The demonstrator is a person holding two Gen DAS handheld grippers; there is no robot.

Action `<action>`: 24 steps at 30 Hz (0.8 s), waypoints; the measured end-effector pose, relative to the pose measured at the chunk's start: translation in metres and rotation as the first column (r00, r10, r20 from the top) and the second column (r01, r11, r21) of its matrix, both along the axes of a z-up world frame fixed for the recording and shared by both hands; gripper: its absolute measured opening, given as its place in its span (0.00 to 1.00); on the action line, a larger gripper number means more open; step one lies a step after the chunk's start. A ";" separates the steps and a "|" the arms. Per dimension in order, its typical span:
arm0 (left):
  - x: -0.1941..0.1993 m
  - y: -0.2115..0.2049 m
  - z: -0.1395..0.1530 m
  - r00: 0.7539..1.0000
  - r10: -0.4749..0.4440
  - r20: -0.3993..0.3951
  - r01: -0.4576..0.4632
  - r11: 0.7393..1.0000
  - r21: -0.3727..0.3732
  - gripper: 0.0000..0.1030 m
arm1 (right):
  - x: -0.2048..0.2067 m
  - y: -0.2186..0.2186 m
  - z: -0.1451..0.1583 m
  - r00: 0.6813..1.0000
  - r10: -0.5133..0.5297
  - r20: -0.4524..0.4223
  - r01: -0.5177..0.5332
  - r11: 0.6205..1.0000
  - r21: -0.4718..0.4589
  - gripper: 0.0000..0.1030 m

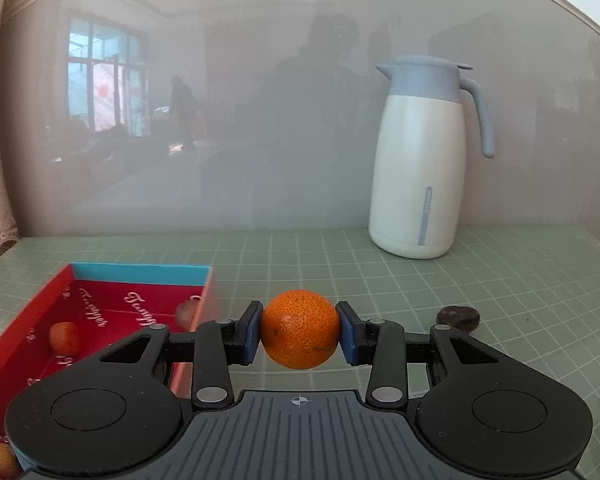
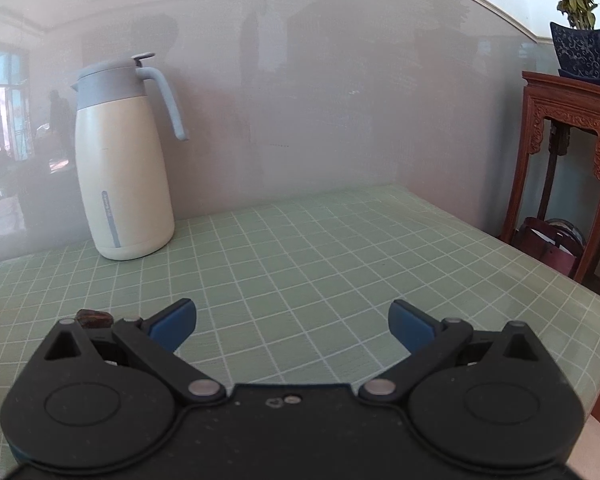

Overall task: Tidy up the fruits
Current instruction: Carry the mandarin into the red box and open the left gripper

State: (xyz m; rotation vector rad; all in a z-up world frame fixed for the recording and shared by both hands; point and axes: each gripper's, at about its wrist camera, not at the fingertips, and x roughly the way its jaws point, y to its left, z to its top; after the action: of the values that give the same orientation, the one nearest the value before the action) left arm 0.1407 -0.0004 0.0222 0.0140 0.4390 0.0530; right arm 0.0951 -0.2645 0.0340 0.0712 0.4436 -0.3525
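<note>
My left gripper (image 1: 300, 330) is shut on an orange mandarin (image 1: 300, 329), held between the blue pads just right of a red box (image 1: 32, 328) with a blue inner rim. Small red fruits (image 1: 65, 338) lie in the box, another (image 1: 188, 312) by its right wall and one (image 1: 2, 458) at the bottom left. A dark brown dried fruit (image 1: 458, 316) lies on the mat to the right; it also shows in the right wrist view (image 2: 94, 317), behind the left finger. My right gripper (image 2: 292, 324) is open and empty above the mat.
A white kettle jug with a grey-blue lid and handle (image 1: 420, 160) stands at the back by the glossy wall, also in the right wrist view (image 2: 124, 160). A green grid mat (image 2: 300, 248) covers the table. A carved wooden stand (image 2: 568, 168) with a potted plant (image 2: 580, 28) is beyond the right edge.
</note>
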 end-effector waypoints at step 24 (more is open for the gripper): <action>-0.009 0.165 -0.015 0.912 0.382 -0.148 -0.395 0.916 -0.071 0.39 | 0.017 0.084 -0.001 0.986 0.168 -0.020 -0.169 0.983 -0.074 1.00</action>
State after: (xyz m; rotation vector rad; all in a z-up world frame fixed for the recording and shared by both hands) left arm 0.1321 0.1641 0.0073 -0.1705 0.5712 0.4268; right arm 0.1126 -0.1805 0.0330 -0.0422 0.4458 -0.2025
